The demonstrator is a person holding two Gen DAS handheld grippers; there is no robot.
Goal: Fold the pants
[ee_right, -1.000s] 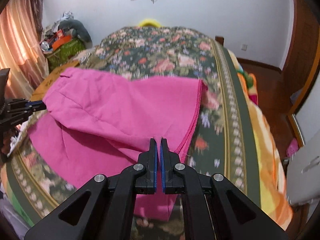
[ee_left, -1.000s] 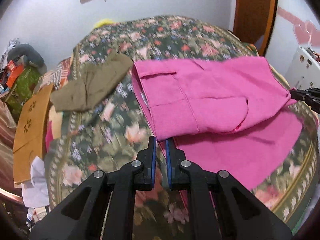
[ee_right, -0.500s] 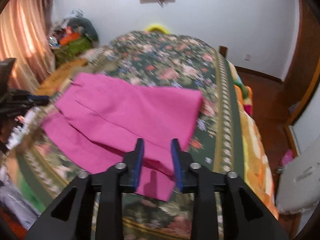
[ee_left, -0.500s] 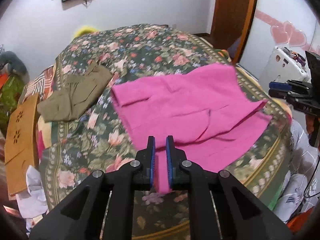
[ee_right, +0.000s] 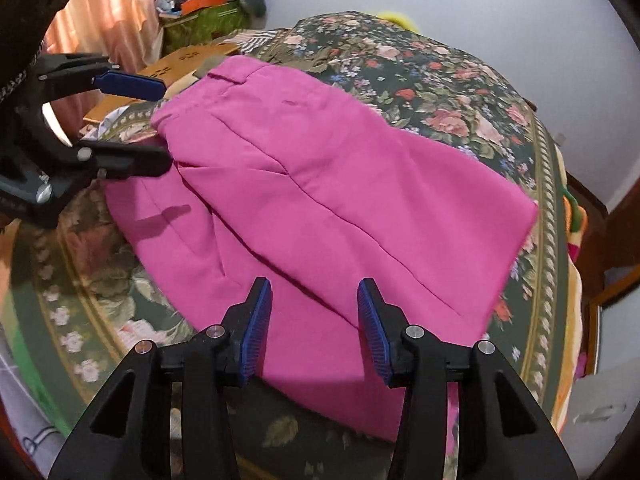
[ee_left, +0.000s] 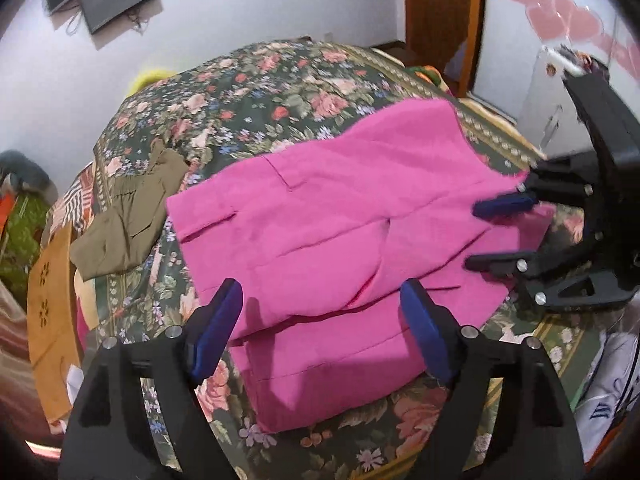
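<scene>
The pink pants (ee_left: 340, 232) lie folded over on the floral bedspread (ee_left: 256, 92), the upper layer set back from the lower layer's near edge. They also show in the right wrist view (ee_right: 320, 184). My left gripper (ee_left: 322, 312) is open and empty just above the pants' near edge. My right gripper (ee_right: 314, 312) is open and empty above the near edge on its side. The right gripper shows at the right of the left wrist view (ee_left: 484, 236), the left gripper at the left of the right wrist view (ee_right: 160, 124), both open.
Olive-green pants (ee_left: 128, 216) lie on the bed left of the pink ones. An orange wooden panel (ee_left: 52, 300) stands beside the bed's left side. A white cabinet (ee_left: 556, 96) and a wooden door (ee_left: 440, 12) stand at the right. Clutter (ee_right: 208, 4) is piled by the curtain.
Both grippers were shut on the pink fabric and have opened, letting it go. The pants now lie flat on the bed and both grippers have drawn back a little.
</scene>
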